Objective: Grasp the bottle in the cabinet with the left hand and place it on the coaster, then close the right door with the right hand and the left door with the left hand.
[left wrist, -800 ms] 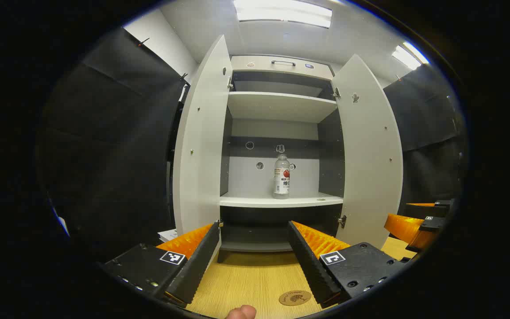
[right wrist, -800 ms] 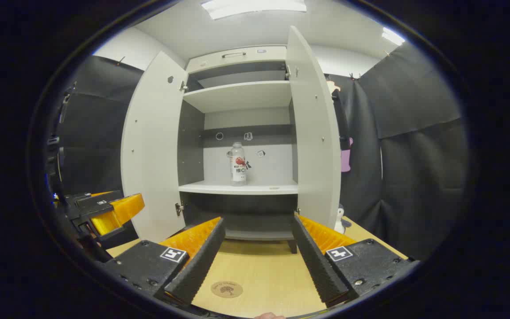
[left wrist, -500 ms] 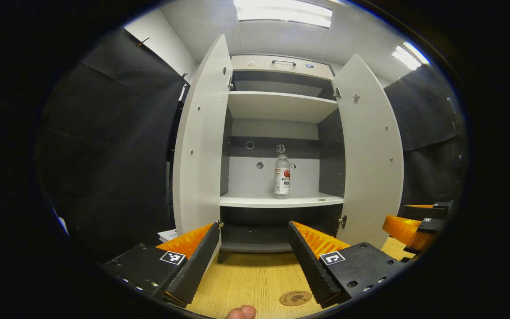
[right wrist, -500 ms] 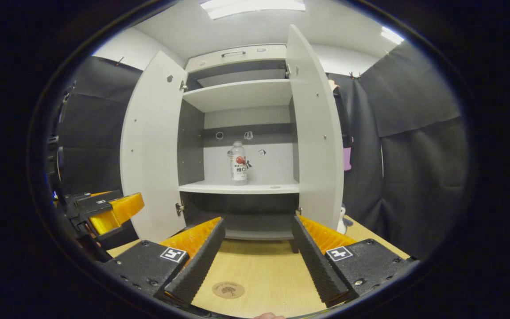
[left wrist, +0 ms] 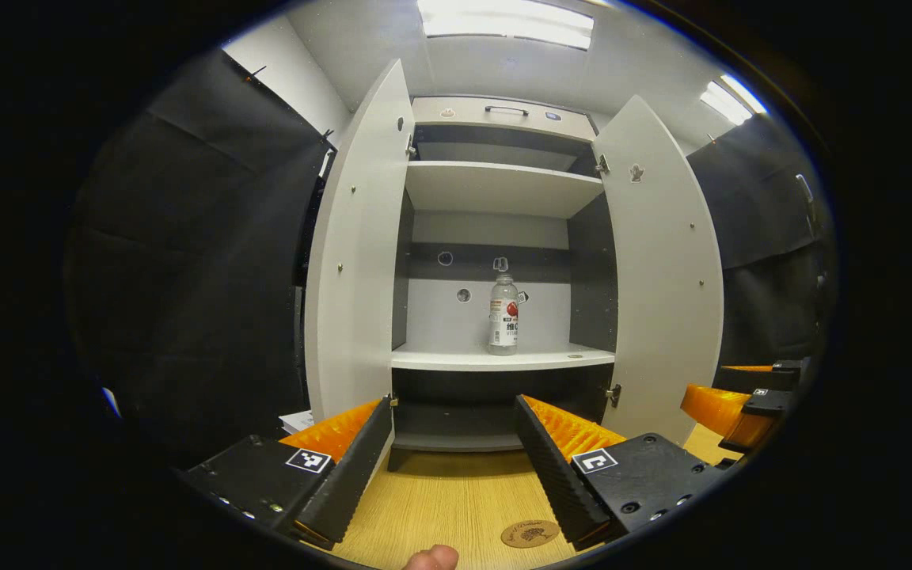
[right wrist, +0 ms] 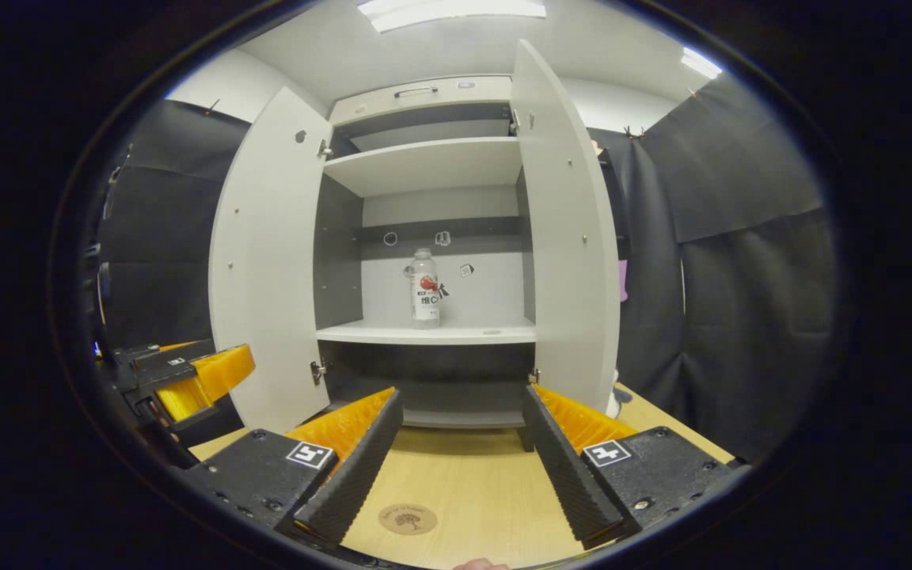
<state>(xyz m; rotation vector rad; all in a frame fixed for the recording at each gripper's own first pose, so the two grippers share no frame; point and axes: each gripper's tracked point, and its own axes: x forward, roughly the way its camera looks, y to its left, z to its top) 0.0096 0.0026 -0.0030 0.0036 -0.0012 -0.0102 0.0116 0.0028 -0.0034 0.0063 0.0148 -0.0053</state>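
Both fingers (left wrist: 353, 467) wide apart — empty.

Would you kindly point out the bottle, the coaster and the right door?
bottle (left wrist: 503, 315): left gripper view, on its label.
coaster (right wrist: 408, 519): right gripper view, on its printed middle.
right door (left wrist: 666, 269): left gripper view, on its inner face.

We take this for a recording booth, black cloth (left wrist: 187, 261) hung left and right, white cabinet (left wrist: 503, 190) on a wooden table (right wrist: 472, 491), ceiling light panels (left wrist: 503, 20) overhead.
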